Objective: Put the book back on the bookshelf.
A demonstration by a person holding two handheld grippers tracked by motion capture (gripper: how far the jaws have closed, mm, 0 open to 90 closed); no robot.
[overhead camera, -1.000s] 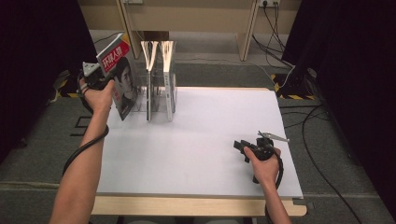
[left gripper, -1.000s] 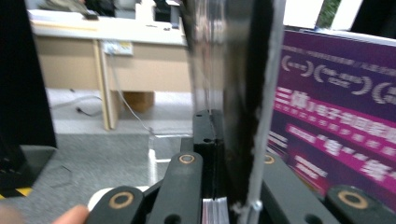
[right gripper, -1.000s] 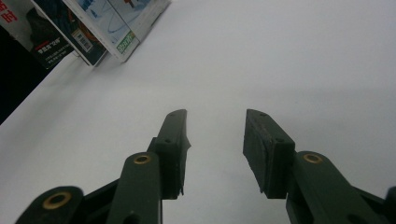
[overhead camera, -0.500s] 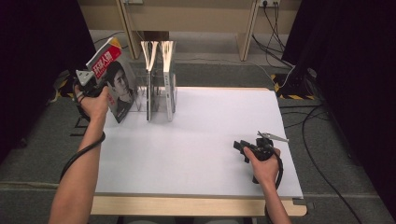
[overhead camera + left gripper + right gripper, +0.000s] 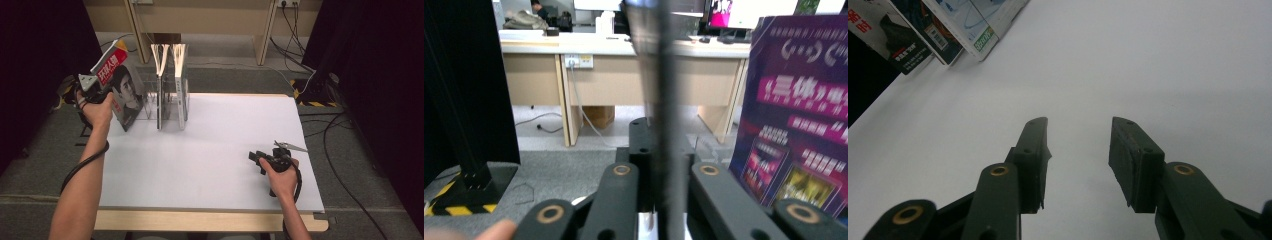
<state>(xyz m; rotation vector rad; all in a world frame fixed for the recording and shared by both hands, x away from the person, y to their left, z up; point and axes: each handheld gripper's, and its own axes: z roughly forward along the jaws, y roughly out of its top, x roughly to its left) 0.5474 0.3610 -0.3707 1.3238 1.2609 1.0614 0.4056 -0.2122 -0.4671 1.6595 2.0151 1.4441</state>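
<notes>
A magazine (image 5: 125,92) with a red top band and a face on its cover hangs tilted over the table's far left corner. My left gripper (image 5: 106,89) is shut on its left edge, and its jaws have just tightened on it. In the left gripper view the magazine's edge (image 5: 664,95) runs upright between the black jaws of the left gripper (image 5: 659,172). My right gripper (image 5: 256,159) rests on the white table (image 5: 210,150) at the right, open with nothing between its jaws. The right gripper (image 5: 1078,145) has bare table in front of it.
A clear rack (image 5: 148,102) at the back left holds two upright magazines (image 5: 161,87) (image 5: 181,87). A purple magazine cover (image 5: 794,115) stands close on the right of the left gripper view. Magazine bottoms (image 5: 943,25) show far off in the right gripper view. Cables lie on the floor behind.
My left hand has shifted the held magazine a little left, away from the rack, and tipped its cover more upward. The right hand has not moved.
</notes>
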